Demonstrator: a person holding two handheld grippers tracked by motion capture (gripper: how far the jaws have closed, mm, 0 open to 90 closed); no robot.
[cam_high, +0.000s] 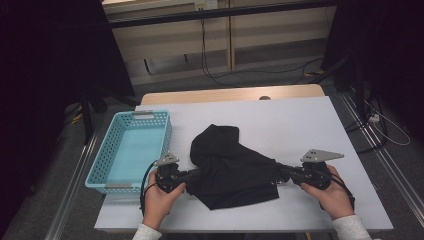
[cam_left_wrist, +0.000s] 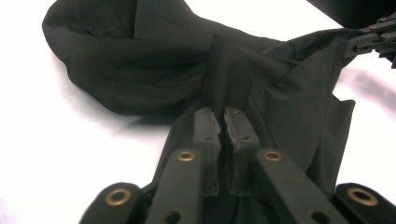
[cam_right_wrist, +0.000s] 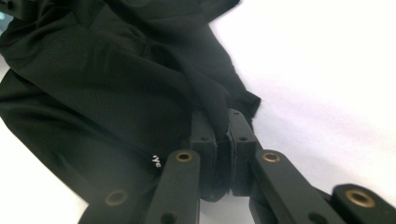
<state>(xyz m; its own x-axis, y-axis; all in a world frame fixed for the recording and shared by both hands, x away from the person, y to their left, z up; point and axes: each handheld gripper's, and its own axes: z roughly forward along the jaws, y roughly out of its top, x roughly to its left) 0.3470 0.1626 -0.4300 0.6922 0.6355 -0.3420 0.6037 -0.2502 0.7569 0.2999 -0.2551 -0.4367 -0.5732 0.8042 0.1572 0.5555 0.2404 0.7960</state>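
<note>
Spreading step: left gripper (cam_high: 192, 175) and right gripper (cam_high: 285, 175) each pinch an edge of the black garment (cam_high: 227, 162), stretched between. Next: likely fold evenly.

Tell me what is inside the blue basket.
The blue basket looks empty: only its pale floor is visible. The near wall hides a strip of that floor. The black garment lies beside it on the table.

A lab or recording studio rather than a home: black curtains (cam_high: 45, 75) hang on both sides of the white-topped wooden counter (cam_high: 300, 125), metal floor rails (cam_high: 395, 175) run beside it, and loose black cables (cam_high: 220, 75) trail across grey carpet (cam_high: 260, 82) behind
</note>
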